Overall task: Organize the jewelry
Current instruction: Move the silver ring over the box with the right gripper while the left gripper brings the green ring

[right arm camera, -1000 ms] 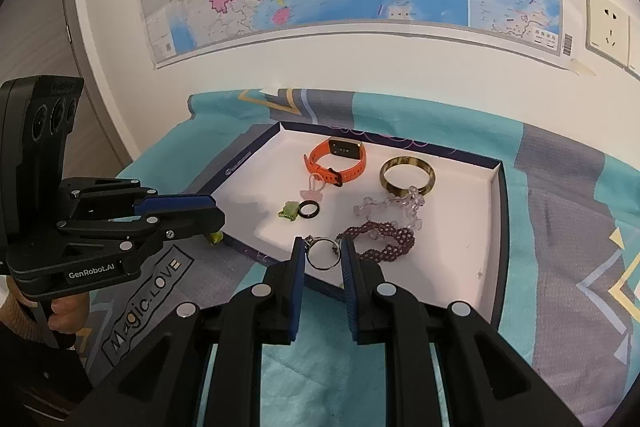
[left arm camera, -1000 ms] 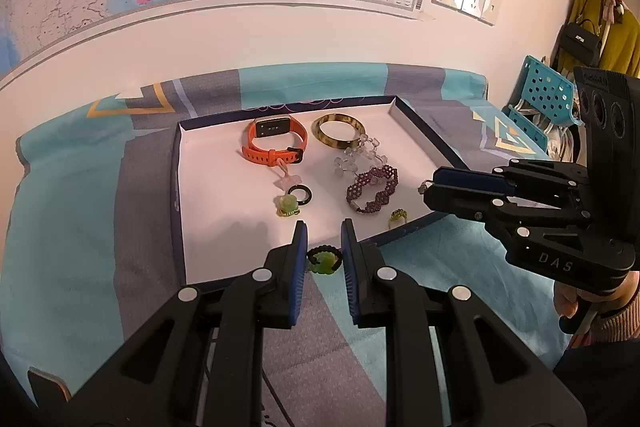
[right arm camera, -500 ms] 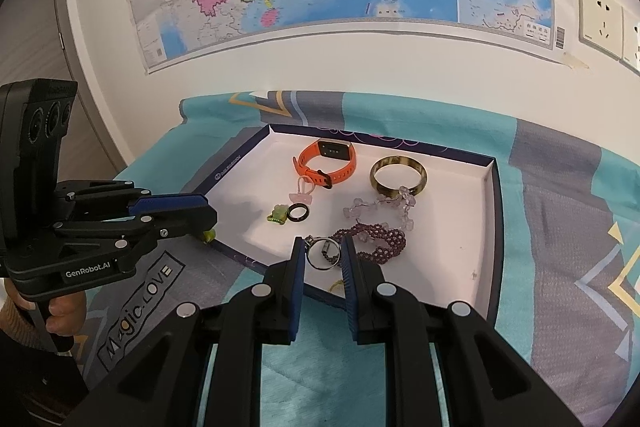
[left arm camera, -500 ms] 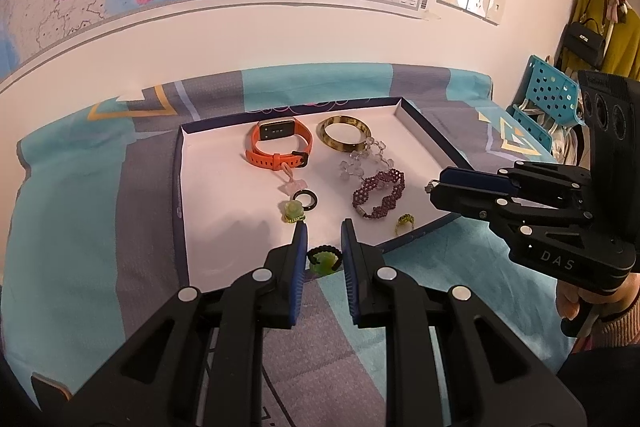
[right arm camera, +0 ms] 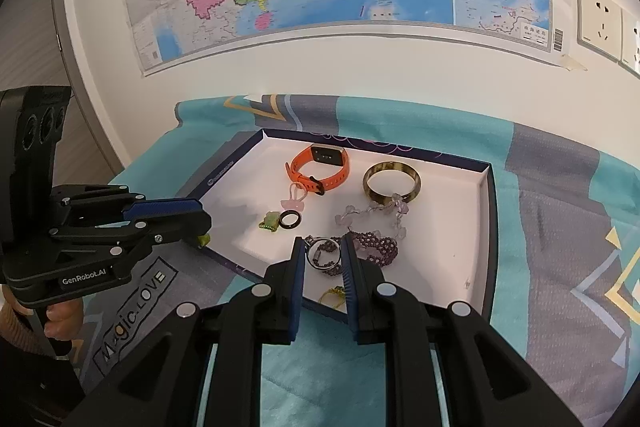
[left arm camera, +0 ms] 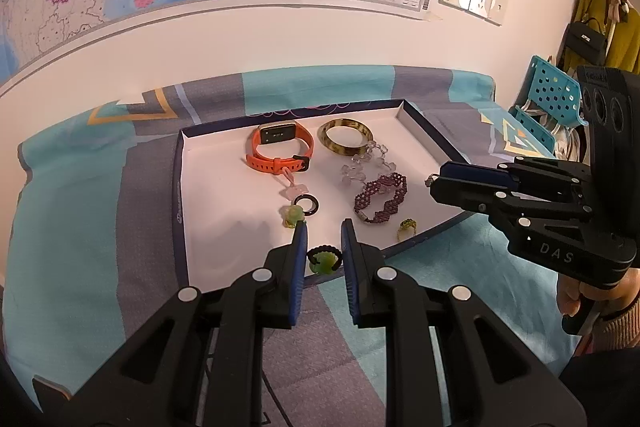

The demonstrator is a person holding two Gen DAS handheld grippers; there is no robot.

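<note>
A white tray (left arm camera: 224, 195) with a dark rim lies on the patterned cloth and holds an orange watch band (left arm camera: 280, 151), a brown bangle (left arm camera: 346, 137), a clear bead bracelet (left arm camera: 366, 163), a purple bead bracelet (left arm camera: 382, 201), a black ring (left arm camera: 307, 205) and a small yellow ring (left arm camera: 407, 227). My left gripper (left arm camera: 323, 261) is shut on a black ring with a green stone (left arm camera: 323, 261) above the tray's near edge. My right gripper (right arm camera: 323, 255) is shut on a silver ring (right arm camera: 323, 253) above the purple bracelet (right arm camera: 376, 247). The right gripper also shows in the left wrist view (left arm camera: 434, 183).
The tray (right arm camera: 486, 227) sits near a white wall with a map. A blue perforated chair (left arm camera: 554, 99) and hanging bags stand at the far right. The cloth carries a printed label (right arm camera: 132, 311) at the left of the tray.
Both grippers have drawn back and up a little from the tray, each still holding its ring. The tray's items have not moved.
</note>
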